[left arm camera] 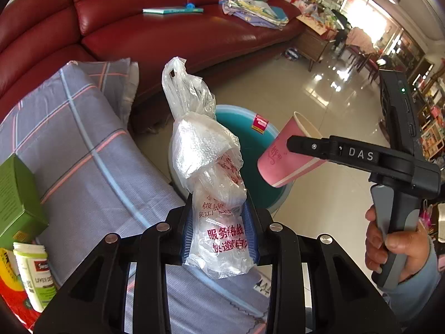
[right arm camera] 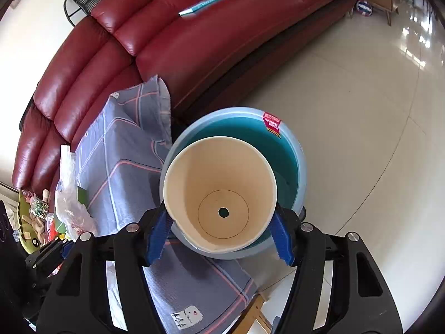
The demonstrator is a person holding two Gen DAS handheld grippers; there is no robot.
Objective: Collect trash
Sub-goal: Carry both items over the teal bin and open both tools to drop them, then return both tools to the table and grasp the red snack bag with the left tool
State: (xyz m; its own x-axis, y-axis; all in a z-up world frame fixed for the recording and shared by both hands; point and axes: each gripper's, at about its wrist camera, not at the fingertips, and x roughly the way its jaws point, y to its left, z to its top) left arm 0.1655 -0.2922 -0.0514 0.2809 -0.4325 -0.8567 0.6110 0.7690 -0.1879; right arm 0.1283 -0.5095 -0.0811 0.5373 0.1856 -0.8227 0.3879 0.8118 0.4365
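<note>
My left gripper [left arm camera: 221, 231] is shut on a crumpled clear plastic bag [left arm camera: 205, 161] with red print, held upright above the cloth-covered table edge. My right gripper [right arm camera: 219, 235] is shut on a pink paper cup [right arm camera: 219, 192], its cream inside facing the camera, with a small hole in its bottom. In the left wrist view the pink paper cup [left arm camera: 289, 153] hangs tilted over the teal bin [left arm camera: 250, 150]. The teal bin [right arm camera: 289, 150] stands on the floor directly below the cup. The plastic bag also shows at the left of the right wrist view [right arm camera: 69, 200].
A table with a grey plaid cloth [left arm camera: 91, 167] holds a green box [left arm camera: 16, 194], a white supplement bottle [left arm camera: 36, 272] and a red-yellow packet [left arm camera: 11, 292]. A dark red leather sofa [right arm camera: 167, 41] stands behind, with a teal book [left arm camera: 172, 10] and stacked papers. Glossy tiled floor [right arm camera: 361, 111] lies to the right.
</note>
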